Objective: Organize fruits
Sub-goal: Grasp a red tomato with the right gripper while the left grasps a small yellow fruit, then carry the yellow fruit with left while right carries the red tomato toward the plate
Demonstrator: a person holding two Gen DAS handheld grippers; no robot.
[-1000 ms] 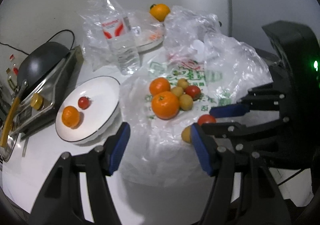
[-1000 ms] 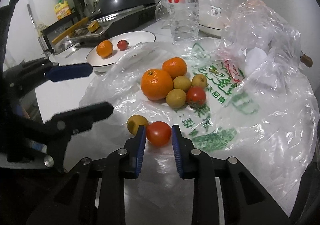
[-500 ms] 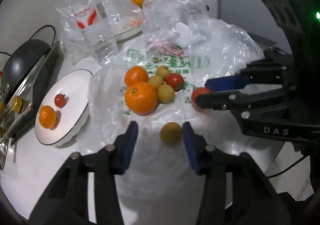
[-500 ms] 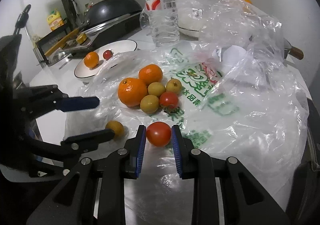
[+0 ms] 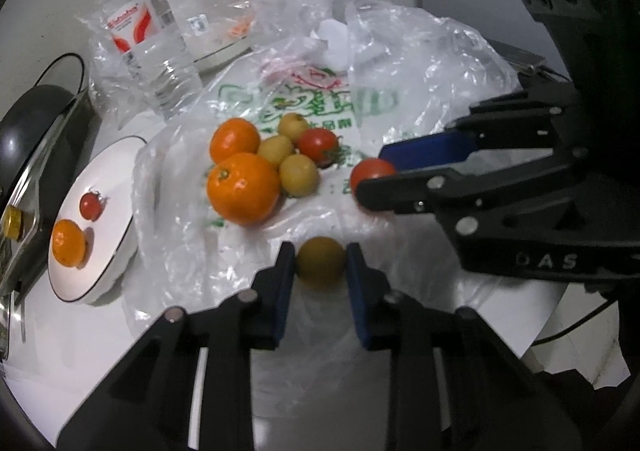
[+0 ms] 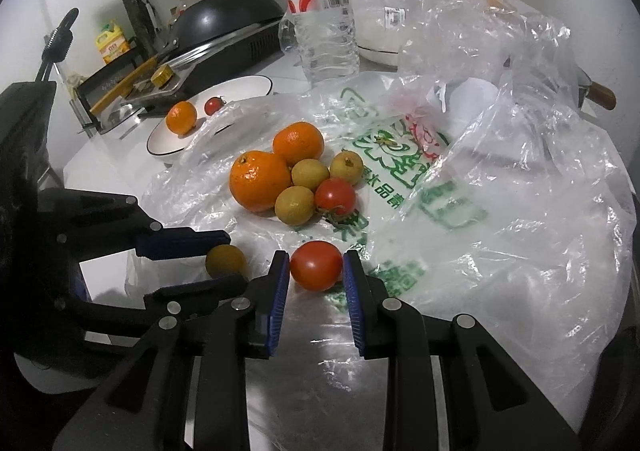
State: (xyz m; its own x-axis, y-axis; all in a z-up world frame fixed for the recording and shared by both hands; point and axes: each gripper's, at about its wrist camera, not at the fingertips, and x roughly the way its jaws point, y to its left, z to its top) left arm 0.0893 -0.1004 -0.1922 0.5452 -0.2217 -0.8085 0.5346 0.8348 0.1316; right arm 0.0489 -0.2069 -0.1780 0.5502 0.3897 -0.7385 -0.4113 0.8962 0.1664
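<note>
As the left wrist view shows, the left claw (image 5: 321, 271) has just closed onto a yellow-brown fruit (image 5: 320, 262) on the plastic bag (image 5: 400, 91), so both picks now look ready for the plate (image 5: 108, 235), which carries one orange, one tomato. From the right wrist view, the right claw (image 6: 315, 271) stays clamped on a tomato (image 6: 316, 265); the pile holds two oranges, three yellow fruits, one tomato.

Red tomato (image 6: 316, 265), orange tangerines (image 6: 260, 187), green-printed bag (image 6: 400, 155).
</note>
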